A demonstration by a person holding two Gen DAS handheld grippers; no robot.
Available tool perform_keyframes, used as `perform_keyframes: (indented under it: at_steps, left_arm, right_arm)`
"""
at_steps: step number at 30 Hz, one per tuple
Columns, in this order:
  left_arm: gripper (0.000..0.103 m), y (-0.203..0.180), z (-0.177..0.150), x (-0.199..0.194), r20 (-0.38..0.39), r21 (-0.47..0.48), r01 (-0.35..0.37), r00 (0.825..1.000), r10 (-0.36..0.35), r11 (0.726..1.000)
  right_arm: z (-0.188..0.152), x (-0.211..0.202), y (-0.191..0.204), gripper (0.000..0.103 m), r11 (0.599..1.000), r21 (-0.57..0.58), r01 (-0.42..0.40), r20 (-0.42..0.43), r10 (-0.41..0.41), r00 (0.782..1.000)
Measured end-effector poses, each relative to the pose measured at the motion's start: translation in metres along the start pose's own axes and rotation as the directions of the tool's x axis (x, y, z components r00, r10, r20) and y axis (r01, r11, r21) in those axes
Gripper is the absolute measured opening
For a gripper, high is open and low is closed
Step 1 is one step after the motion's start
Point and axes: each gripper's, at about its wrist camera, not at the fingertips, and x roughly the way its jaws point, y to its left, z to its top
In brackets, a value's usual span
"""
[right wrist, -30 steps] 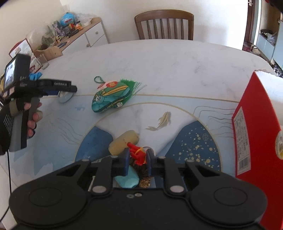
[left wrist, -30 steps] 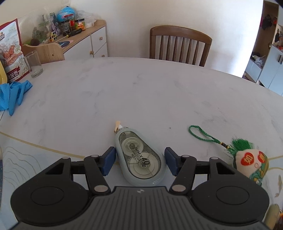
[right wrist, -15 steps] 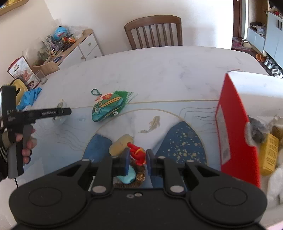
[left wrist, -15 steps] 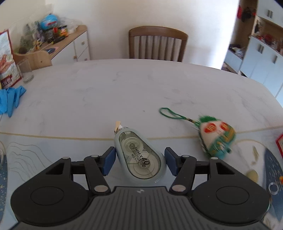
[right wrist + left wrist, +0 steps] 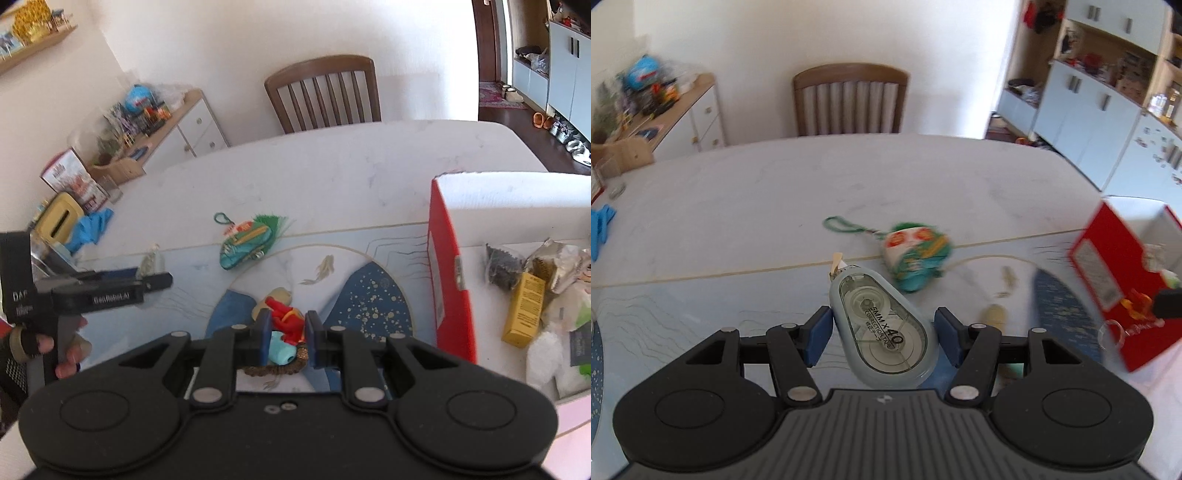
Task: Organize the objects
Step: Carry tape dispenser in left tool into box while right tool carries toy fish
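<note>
My left gripper (image 5: 882, 334) is shut on a pale blue correction tape (image 5: 882, 325) and holds it above the table; it also shows in the right wrist view (image 5: 155, 280). My right gripper (image 5: 288, 332) is shut on a red ornament (image 5: 286, 319) with a teal piece and brown braid hanging under it. A green embroidered pouch (image 5: 916, 254) with a cord loop lies on the white table (image 5: 775, 192), and shows in the right wrist view (image 5: 245, 245). A red open box (image 5: 448, 280) holding several items stands at the right.
A beige oblong object (image 5: 277, 297) lies on the blue patterned mat (image 5: 373, 295). A wooden chair (image 5: 325, 92) stands at the far side. Blue gloves (image 5: 90, 229), a yellow box (image 5: 61, 218) and a glass sit at the left edge. A cluttered sideboard (image 5: 166, 122) stands behind.
My left gripper has swung right with the correction tape, bringing the pouch and red box into its view. My right gripper has risen and moved right with the ornament, showing the box's inside.
</note>
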Motion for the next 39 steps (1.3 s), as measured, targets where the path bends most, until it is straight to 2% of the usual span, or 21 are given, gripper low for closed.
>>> perform_keyframes:
  at_steps: [9,19,28,39]
  left_arm:
    - [0.06,-0.057,0.013,-0.035,0.039,0.07,0.042,0.998,-0.045,0.997]
    - [0.061,-0.154,0.029,-0.044,0.048,0.196,0.122,0.99,-0.134,0.973]
    - [0.061,-0.241,0.034,-0.025,-0.001,0.284,0.192,0.98,-0.2,0.939]
    - [0.061,-0.33,0.036,0.011,-0.088,0.339,0.256,0.967,-0.241,0.905]
  right_arm:
    - [0.009,-0.044,-0.028,0.018,1.0,0.004,-0.023,0.069,0.023,0.997]
    - [0.023,-0.086,-0.084,0.018,1.0,0.006,0.007,0.135,-0.008,0.991]
    - [0.021,-0.105,-0.15,0.018,0.997,0.042,0.072,0.154,-0.077,0.985]
    - [0.013,-0.102,-0.227,0.018,0.986,0.106,0.127,0.113,-0.139,0.984]
